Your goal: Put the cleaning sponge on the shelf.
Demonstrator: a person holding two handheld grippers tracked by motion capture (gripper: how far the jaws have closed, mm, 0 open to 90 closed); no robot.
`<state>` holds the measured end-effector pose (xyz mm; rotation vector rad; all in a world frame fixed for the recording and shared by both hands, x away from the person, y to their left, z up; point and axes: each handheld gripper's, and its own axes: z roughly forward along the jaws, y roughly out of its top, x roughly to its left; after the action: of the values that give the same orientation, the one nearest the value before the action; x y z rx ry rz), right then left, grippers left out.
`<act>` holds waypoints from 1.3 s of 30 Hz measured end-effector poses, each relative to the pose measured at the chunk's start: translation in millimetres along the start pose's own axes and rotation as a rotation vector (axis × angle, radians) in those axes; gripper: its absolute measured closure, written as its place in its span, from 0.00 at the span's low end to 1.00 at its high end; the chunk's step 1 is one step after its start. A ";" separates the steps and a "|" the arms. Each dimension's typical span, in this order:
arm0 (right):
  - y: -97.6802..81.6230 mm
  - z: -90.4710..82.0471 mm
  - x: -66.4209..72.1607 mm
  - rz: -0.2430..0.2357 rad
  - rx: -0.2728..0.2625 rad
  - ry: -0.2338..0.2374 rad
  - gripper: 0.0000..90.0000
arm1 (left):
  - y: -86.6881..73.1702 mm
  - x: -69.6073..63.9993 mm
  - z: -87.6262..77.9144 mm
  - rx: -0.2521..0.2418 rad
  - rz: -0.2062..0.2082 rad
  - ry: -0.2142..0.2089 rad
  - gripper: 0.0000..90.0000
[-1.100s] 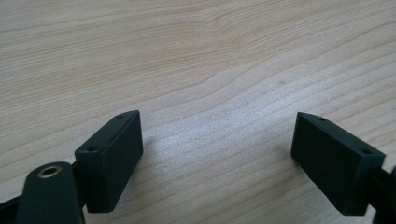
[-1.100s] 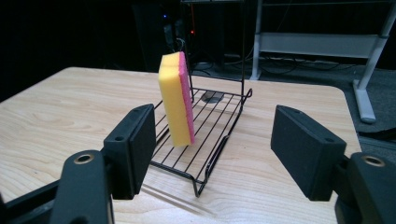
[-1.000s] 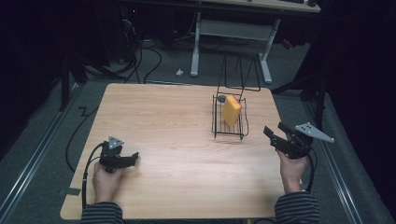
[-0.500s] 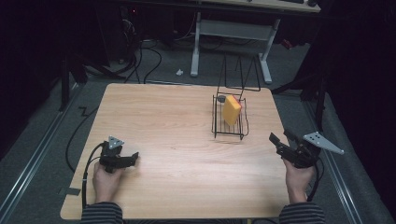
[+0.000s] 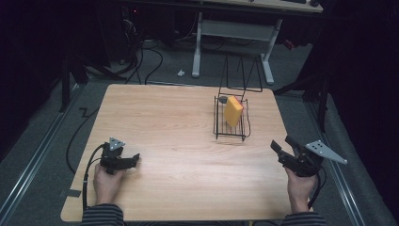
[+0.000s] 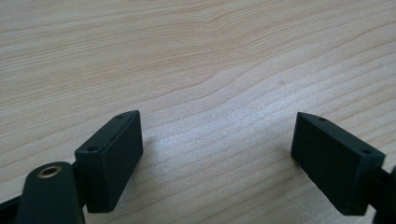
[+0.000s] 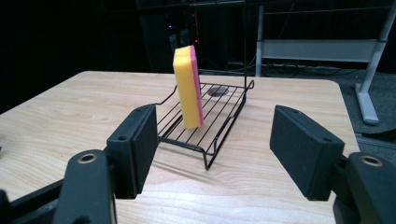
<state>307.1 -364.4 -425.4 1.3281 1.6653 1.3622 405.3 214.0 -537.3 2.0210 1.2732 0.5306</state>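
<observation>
A yellow sponge [image 5: 233,111] with a pink back [image 7: 189,86] stands on edge in a black wire rack [image 5: 230,131] at the table's right middle. A small dark round object [image 7: 217,90] lies at the rack's far end. My right gripper [image 5: 281,146] is held at the table's right edge, open and empty, with its jaws pointed at the rack [image 7: 219,135] from a short way off. My left gripper [image 5: 134,159] rests low over the wood at the near left, open, with bare tabletop between its jaws [image 6: 219,149].
The wooden table [image 5: 179,122] has bare surface between the two grippers and left of the rack. Behind it stand a white desk frame [image 5: 235,33] and loose cables on a dark floor. Table edges lie close to both hands.
My right gripper has drawn back from the rack toward the table's near right edge and sunk a little. The left gripper and the sponge have stayed where they were.
</observation>
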 end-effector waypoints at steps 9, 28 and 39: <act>-7.6 2.6 10.0 -0.021 0.012 0.017 0.37 | 0.0 0.0 0.0 0.000 0.000 0.000 0.19; -24.1 20.4 24.1 -0.031 0.054 0.052 0.37 | 0.0 0.0 0.0 0.000 0.000 0.000 0.19; -28.7 29.6 27.6 -0.035 0.069 0.056 0.37 | 0.0 0.0 0.0 0.000 0.000 0.000 0.19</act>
<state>315.6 -327.5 -457.4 1.3042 1.7790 1.3446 405.3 214.0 -537.3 2.0214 1.2732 0.5303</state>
